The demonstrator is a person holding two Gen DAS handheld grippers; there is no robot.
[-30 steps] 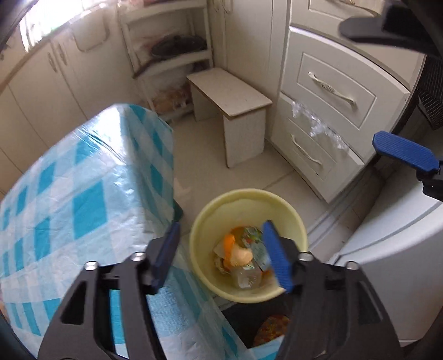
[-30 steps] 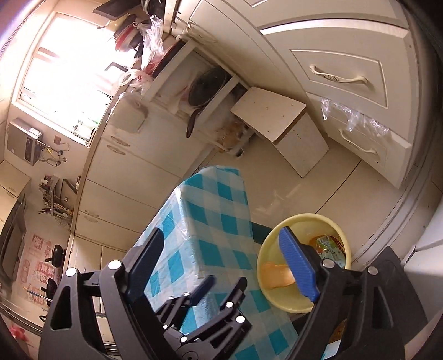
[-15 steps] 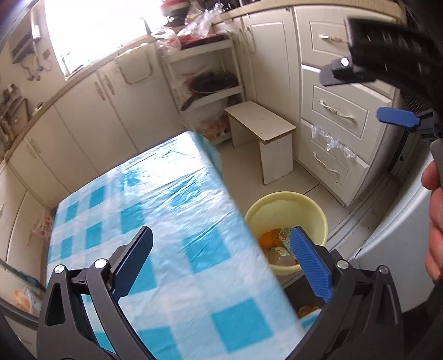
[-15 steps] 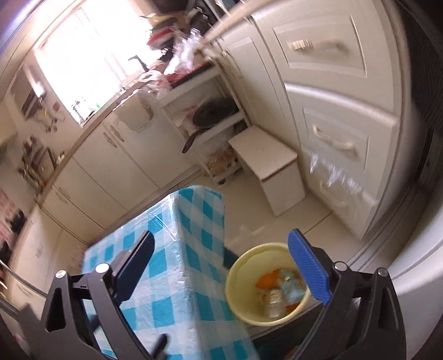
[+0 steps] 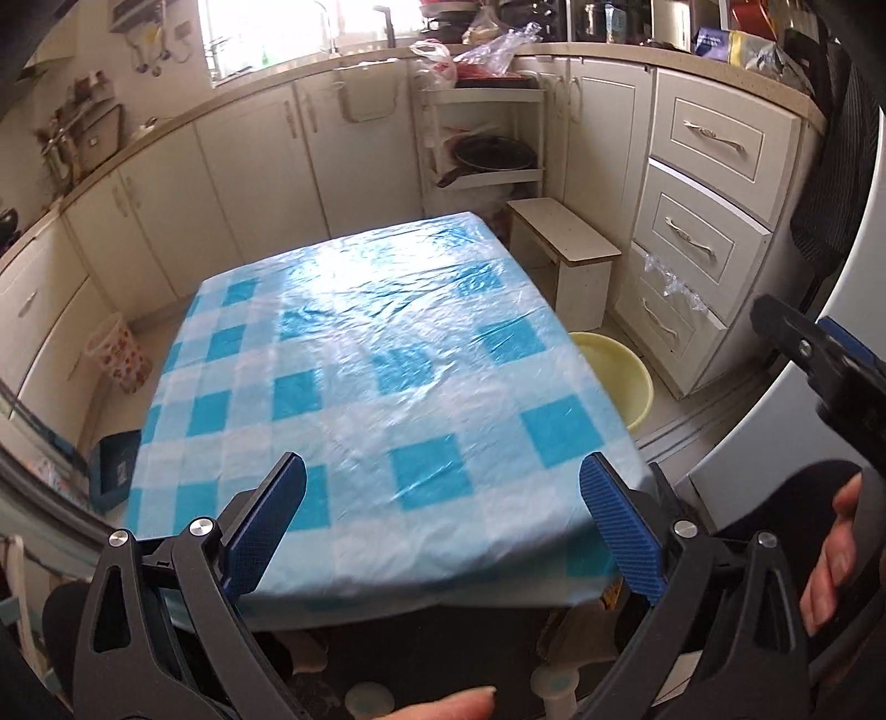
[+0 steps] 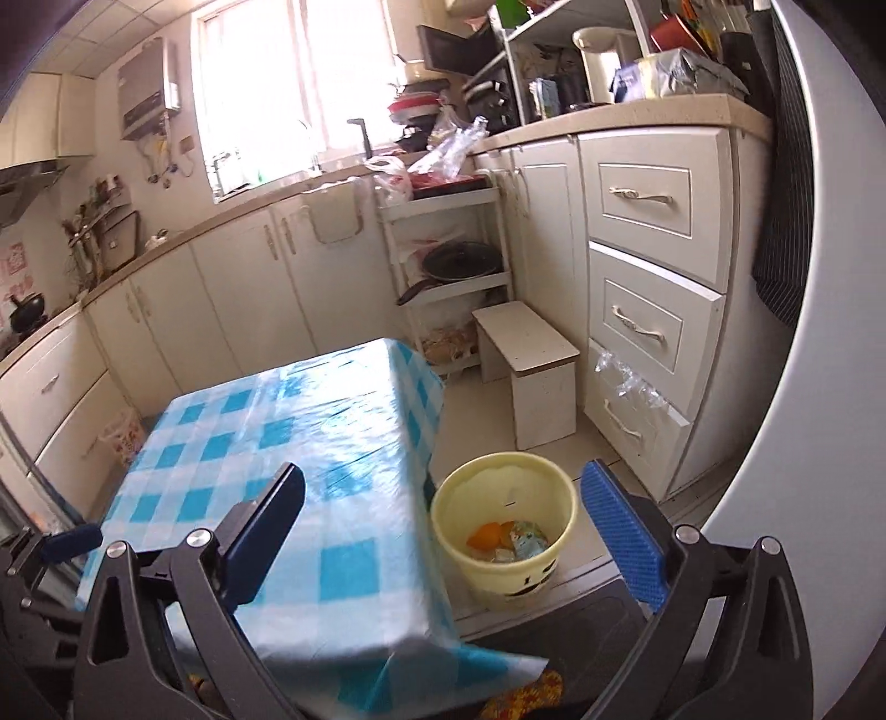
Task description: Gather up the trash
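Left gripper (image 5: 443,518) jaws wide, empty; right gripper (image 6: 443,523) jaws wide, empty

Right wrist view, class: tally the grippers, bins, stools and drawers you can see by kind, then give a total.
Grippers: 2 (right gripper, left gripper)
Bin: 1
Stool: 1
Drawers: 3 (top, middle, bottom)
Total: 7

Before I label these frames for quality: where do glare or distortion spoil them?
Left wrist: sheen washes out the tablecloth; window overexposed; cabinets bowed by fisheye. Right wrist: window blown out; bucket contents stay readable.
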